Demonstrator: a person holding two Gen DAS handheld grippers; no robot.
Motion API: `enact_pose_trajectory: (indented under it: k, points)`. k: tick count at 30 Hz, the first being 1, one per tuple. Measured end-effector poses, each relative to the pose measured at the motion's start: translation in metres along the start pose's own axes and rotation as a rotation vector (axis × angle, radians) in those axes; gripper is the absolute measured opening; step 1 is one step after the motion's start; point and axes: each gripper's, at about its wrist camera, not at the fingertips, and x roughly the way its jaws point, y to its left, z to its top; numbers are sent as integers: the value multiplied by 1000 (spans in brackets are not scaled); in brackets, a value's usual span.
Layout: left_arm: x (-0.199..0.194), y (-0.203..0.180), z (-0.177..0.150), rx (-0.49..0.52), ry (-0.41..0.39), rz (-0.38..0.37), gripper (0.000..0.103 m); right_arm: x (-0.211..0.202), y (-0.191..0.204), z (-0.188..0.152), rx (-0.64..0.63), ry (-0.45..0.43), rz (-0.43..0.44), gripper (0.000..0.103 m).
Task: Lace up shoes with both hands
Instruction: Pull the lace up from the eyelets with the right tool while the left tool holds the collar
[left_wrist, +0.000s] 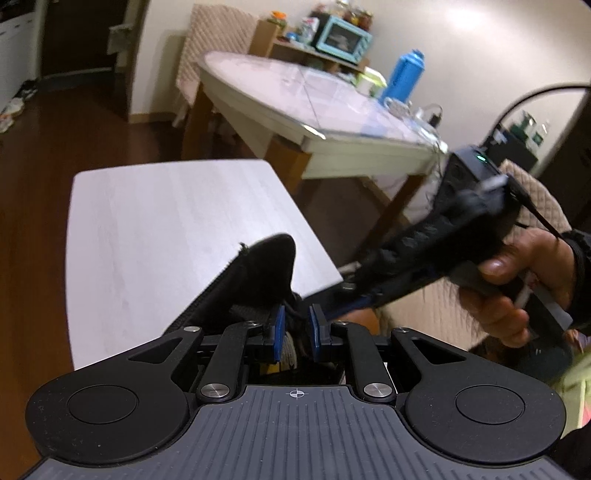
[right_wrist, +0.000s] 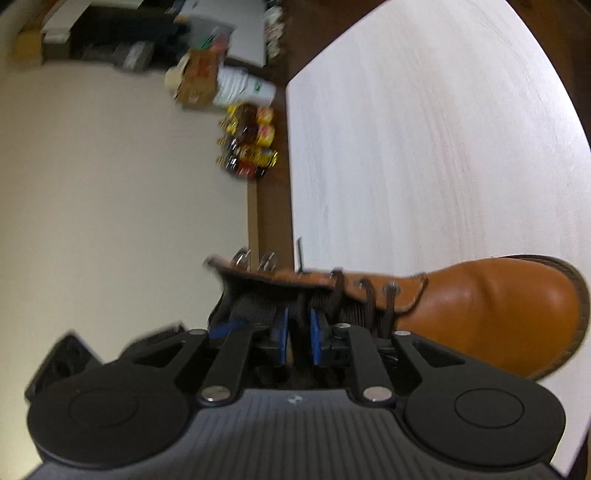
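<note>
Across the pale wood-grain surface (right_wrist: 424, 147), the tan leather boot (right_wrist: 498, 310) is lying with its toe pointing away from the right gripper (right_wrist: 298, 338). That gripper's blue pads are sitting nearly together over the dark brown lace (right_wrist: 369, 299); whether they are pinching it is unclear. Over the boot's black tongue (left_wrist: 266, 273), the left gripper (left_wrist: 296, 332) is holding narrowly parted, dark lace strands between its pads.

Tan boot (right_wrist: 491, 314), dark laces (right_wrist: 369, 302), half-laced

glossy tan leather boot (right_wrist: 491, 314), pale woodgrain table (right_wrist: 424, 147)
</note>
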Motion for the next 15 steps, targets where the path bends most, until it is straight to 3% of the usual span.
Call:
enact_pose_trajectory:
  k: [3, 6, 10, 15]
  points:
    - [-11, -4, 0, -49, -20, 77, 14, -17, -7, 12, -22, -35, 19, 16]
    - [-20, -12, -2, -112, -27, 191, 14, -7, -26, 39, 23, -15, 92, 17]
    - [-23, -33, -12, -216, -15, 328, 14, 26, -44, 68, 26, 112, 174, 17]
    - [-18, -58, -26, -305, -17, 402, 14, 46, -54, 85, 17, 243, 214, 14]
